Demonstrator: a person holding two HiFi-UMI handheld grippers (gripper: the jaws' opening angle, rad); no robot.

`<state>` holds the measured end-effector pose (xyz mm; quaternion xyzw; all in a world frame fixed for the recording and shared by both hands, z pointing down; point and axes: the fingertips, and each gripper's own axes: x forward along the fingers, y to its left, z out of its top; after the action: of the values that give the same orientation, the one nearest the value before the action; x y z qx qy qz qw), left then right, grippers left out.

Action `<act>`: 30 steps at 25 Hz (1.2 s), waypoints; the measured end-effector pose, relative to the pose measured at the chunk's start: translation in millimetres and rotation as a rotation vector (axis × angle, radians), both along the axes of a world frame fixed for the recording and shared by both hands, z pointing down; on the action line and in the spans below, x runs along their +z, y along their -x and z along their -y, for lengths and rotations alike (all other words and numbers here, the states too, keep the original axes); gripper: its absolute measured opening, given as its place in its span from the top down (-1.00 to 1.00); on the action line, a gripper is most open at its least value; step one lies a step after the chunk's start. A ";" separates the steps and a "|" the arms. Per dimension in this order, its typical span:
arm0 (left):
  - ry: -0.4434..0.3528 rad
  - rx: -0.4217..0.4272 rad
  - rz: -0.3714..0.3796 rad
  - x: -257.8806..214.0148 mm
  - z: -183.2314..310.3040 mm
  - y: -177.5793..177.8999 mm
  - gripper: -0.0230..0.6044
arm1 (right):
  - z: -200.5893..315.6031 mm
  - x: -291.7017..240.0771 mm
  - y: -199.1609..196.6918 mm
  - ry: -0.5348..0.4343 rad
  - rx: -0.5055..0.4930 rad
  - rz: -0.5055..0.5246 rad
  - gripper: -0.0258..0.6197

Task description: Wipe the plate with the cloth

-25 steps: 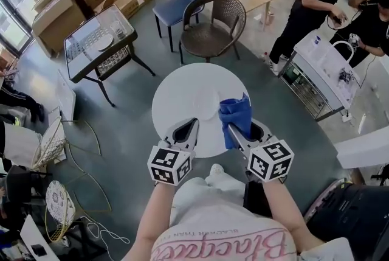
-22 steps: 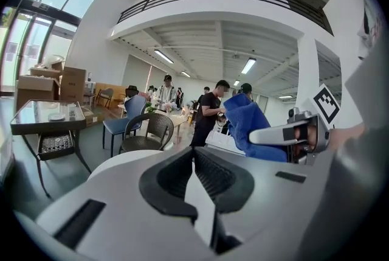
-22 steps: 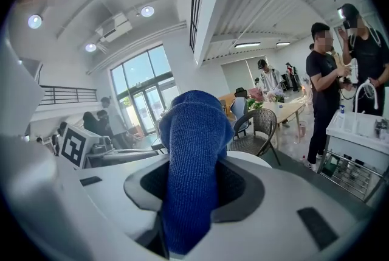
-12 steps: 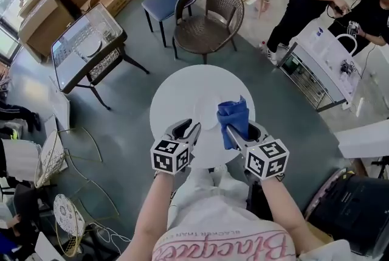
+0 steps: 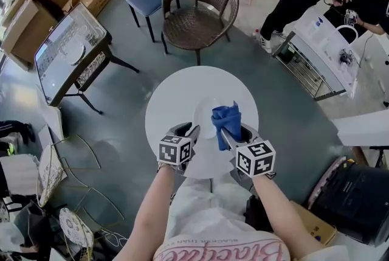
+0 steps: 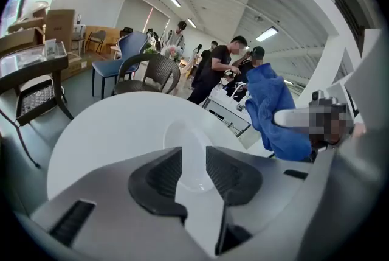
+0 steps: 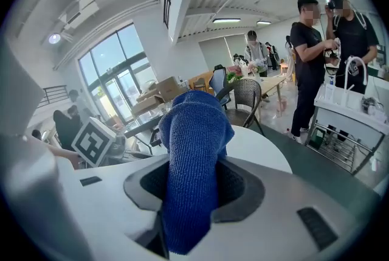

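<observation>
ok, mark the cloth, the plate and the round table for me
cloth (image 7: 193, 150), right gripper view, middle of the blue fold.
plate (image 6: 182, 135), left gripper view, its shallow white centre.
table (image 5: 173, 95), head view, bare white top to the left of the plate.

**Left gripper view.** The left gripper's (image 6: 193, 150) body covers the table's (image 6: 103, 132) near edge. Its jaws have just been opening. We cannot tell whether the plate's (image 6: 177, 137) rim lies between their tips or just ahead of them.

**Right gripper view.** The cloth (image 7: 194, 126) fills the gap between the right gripper's (image 7: 194, 162) jaws. It hides from us the pad faces, its own lower end and the plate ahead.

**Head view.** Ahead of both grippers, the plate's outline is too faint against the table for us to trace. The person (image 5: 219, 223) behind them is cut off by the lower edge.
</observation>
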<state>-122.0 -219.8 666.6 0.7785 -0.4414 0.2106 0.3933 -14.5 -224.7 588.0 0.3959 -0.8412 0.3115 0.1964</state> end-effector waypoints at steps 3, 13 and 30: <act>0.059 -0.010 -0.005 22.9 4.2 -0.4 0.53 | 3.3 16.7 -0.4 0.035 0.014 -0.016 0.40; 0.170 -0.095 0.024 70.5 21.0 6.6 0.53 | 6.4 51.5 -8.5 0.103 0.022 -0.034 0.40; 0.248 -0.092 -0.206 74.4 34.9 -12.4 0.80 | 10.4 58.8 -18.7 0.125 0.031 -0.021 0.40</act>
<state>-109.5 -254.6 741.0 0.7205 -0.4046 0.1644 0.5387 4.2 -235.1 646.8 0.3993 -0.8116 0.3623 0.2249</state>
